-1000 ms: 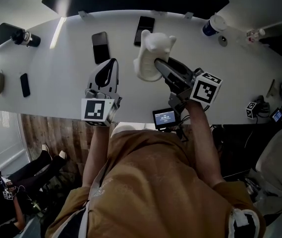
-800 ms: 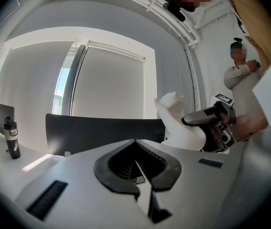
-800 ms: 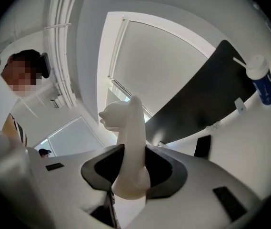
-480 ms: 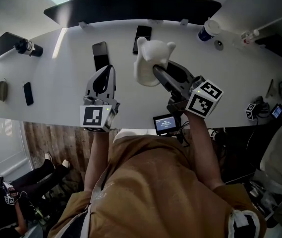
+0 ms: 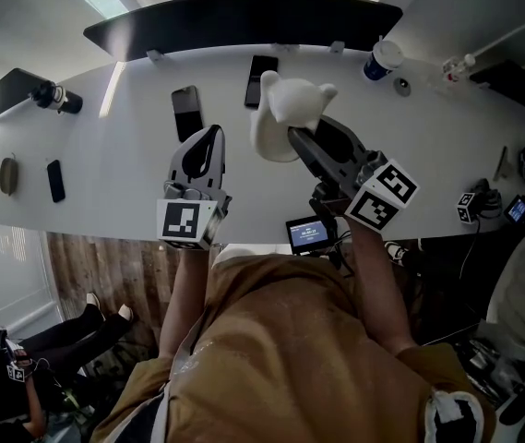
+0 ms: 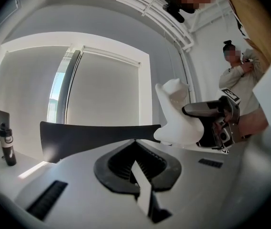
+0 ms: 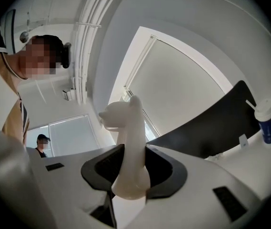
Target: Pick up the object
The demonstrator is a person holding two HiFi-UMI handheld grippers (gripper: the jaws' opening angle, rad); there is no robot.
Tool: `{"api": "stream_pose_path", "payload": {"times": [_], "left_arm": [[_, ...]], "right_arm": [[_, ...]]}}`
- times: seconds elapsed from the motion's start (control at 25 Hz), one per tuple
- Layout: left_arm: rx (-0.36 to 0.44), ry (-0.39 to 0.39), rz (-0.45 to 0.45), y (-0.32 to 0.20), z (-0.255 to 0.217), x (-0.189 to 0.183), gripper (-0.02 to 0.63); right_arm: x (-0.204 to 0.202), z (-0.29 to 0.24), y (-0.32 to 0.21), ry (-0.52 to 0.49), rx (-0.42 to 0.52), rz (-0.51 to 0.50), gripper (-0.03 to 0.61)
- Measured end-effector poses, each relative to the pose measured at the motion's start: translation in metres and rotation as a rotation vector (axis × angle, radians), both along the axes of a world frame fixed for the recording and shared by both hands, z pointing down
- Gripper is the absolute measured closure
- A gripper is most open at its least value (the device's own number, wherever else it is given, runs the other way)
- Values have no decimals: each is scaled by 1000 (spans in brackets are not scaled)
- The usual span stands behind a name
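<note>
The object is a white animal-shaped figure (image 5: pixel 285 113) with two small ears. My right gripper (image 5: pixel 304 141) is shut on its lower part and holds it in the air above the white table (image 5: pixel 114 155). In the right gripper view the figure (image 7: pixel 130 151) stands upright between the jaws of that gripper (image 7: pixel 130 175). My left gripper (image 5: pixel 205 146) hovers to the left of the figure, apart from it, jaws together and empty. The left gripper view shows its own closed tips (image 6: pixel 136 149) and, beyond them, the held figure (image 6: pixel 175 113).
Three dark phones (image 5: pixel 187 112) (image 5: pixel 261 67) (image 5: pixel 55 180) lie on the table. A lidded cup (image 5: pixel 379 58) stands at the back right, a dark bottle (image 5: pixel 54 95) at the back left. A small screen (image 5: pixel 310 233) sits at the near edge. A black curved panel (image 5: pixel 244 17) runs along the back.
The right gripper has lifted the white figure higher off the table and rolled a little. The left gripper has risen slightly, still empty.
</note>
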State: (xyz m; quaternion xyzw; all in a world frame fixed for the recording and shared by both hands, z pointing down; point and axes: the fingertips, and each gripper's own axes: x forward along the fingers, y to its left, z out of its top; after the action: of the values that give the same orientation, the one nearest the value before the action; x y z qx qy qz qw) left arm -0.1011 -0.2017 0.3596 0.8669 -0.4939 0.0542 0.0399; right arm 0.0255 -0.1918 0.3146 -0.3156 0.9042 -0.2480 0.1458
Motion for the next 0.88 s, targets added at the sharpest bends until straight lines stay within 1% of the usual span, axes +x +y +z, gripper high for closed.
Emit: {"api": "stream_pose_path", "payload": {"times": [0.16, 0.4, 0.6, 0.76, 0.88], "left_arm": [[9, 6, -19, 1, -2, -3, 606], [9, 16, -52, -1, -1, -11, 606], [15, 12, -37, -3, -4, -9, 606], [9, 23, -52, -4, -3, -12, 606], [11, 26, -43, -4, -6, -11, 606]], "right_arm": [[4, -5, 2, -5, 25, 12, 433], [5, -14, 2, 33, 78, 28, 433], [5, -17, 3, 46, 90, 29, 431], [5, -20, 4, 45, 95, 35, 433], [5, -22, 5, 44, 103, 36, 431]]}}
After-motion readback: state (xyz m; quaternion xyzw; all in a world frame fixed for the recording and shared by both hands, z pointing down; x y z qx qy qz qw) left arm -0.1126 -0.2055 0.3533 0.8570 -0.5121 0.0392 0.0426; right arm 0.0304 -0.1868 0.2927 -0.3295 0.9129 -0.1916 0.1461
